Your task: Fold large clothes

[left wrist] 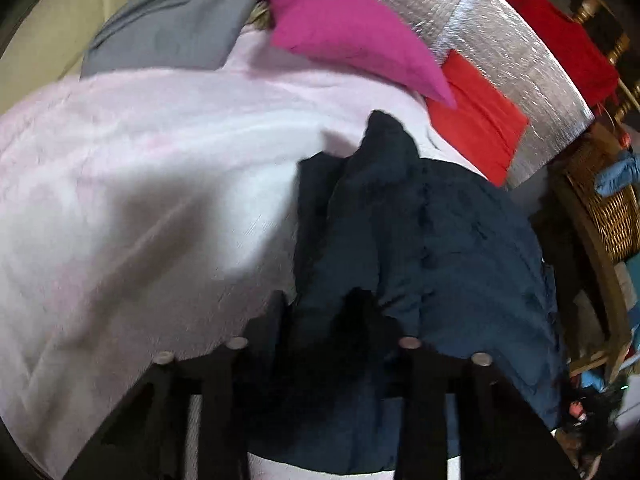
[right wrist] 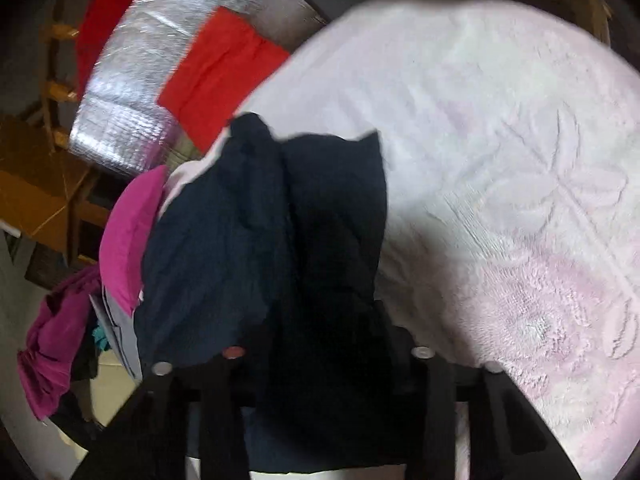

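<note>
A dark navy garment hangs bunched over a pale pink fluffy blanket. My left gripper is shut on the navy garment, with cloth filling the gap between its fingers. In the right wrist view the same navy garment drapes down in front of the pink blanket. My right gripper is shut on the navy garment too; the fingertips are buried in the dark cloth.
A magenta cloth, a folded red cloth and a grey garment lie on a silver foil mat. A wicker basket stands at the right. More magenta cloth hangs at the left.
</note>
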`<state>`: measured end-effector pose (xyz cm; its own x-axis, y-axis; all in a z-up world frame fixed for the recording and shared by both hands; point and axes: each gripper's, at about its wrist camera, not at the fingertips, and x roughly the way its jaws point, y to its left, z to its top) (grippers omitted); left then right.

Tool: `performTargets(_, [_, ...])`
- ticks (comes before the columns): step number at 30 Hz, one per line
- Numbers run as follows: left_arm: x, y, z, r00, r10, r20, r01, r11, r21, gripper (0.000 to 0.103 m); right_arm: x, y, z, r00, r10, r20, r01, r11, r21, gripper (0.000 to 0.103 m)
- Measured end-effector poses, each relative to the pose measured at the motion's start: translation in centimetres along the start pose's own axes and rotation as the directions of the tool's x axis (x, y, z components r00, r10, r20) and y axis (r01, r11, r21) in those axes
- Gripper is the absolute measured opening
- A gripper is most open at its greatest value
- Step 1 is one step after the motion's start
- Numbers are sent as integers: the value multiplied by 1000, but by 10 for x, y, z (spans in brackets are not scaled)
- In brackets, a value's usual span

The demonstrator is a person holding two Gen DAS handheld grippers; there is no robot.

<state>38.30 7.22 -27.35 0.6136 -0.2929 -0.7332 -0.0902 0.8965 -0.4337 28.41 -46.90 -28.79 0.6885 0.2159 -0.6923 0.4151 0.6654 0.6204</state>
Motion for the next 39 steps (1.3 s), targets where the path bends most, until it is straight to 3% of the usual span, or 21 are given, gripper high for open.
performTargets(2, [-2, -2, 2, 999, -41, 14, 41, 999, -7, 24, -17, 17, -6, 998, -3, 63, 7, 997, -78, 34])
performTargets(4, [3, -2, 3, 1000, -10, 1, 10, 1000, -11, 24, -24, 28, -13, 995, -8, 97, 20, 992, -125, 34])
performTargets(5, [6, -2, 3, 1000, -1, -15, 1, 1000, -16, 27, -18, 28, -14, 995, -52, 87, 63, 989, -133, 34])
performTargets(7, [3, -4, 2, 1000, 27, -12, -27, 1000, -15, 34, 1, 24, -17, 988, -152, 33, 155, 977, -143, 37])
performTargets(9, [-6, -12, 0, 993, 118, 32, -119, 992, 45, 54, -3, 23, -17, 989, -147, 26, 149, 979, -140, 37])
performTargets(11, [-17, -22, -4, 970, 223, 95, -234, 965, 120, 71, -16, 26, -17, 989, -140, 50, 145, 980, -135, 48])
performTargets(12, [-21, -25, -6, 956, 263, 131, -281, 948, 148, 76, -25, 28, -20, 987, -142, 80, 152, 978, -140, 58])
performTargets(15, [-38, -36, -15, 908, 348, 234, -396, 895, 206, 77, -51, 34, -30, 973, -145, 177, 174, 971, -162, 60])
performTargets(19, [-58, -51, -32, 863, 369, 345, -466, 845, 261, 78, -80, 51, -44, 957, -94, 273, 156, 964, -217, 60])
performTargets(22, [-61, -59, -38, 845, 368, 387, -492, 818, 298, 78, -83, 64, -52, 959, -45, 279, 117, 962, -248, 60])
performTargets(24, [-63, -61, -38, 841, 366, 398, -499, 808, 312, 78, -81, 71, -57, 963, -14, 269, 90, 958, -273, 57])
performTargets(26, [-63, -63, -38, 844, 360, 398, -495, 807, 320, 78, -74, 81, -59, 967, -4, 256, 85, 948, -306, 43])
performTargets(30, [-62, -67, -38, 850, 346, 396, -484, 810, 332, 78, -55, 89, -65, 980, -15, 200, 84, 937, -338, 41])
performTargets(35, [-54, -74, -38, 854, 338, 395, -483, 798, 361, 78, -23, 86, -60, 981, -115, 159, 161, 934, -318, 41])
performTargets(39, [-49, -78, -39, 855, 338, 394, -487, 785, 382, 78, 12, 71, -52, 975, -215, 52, 221, 934, -280, 41])
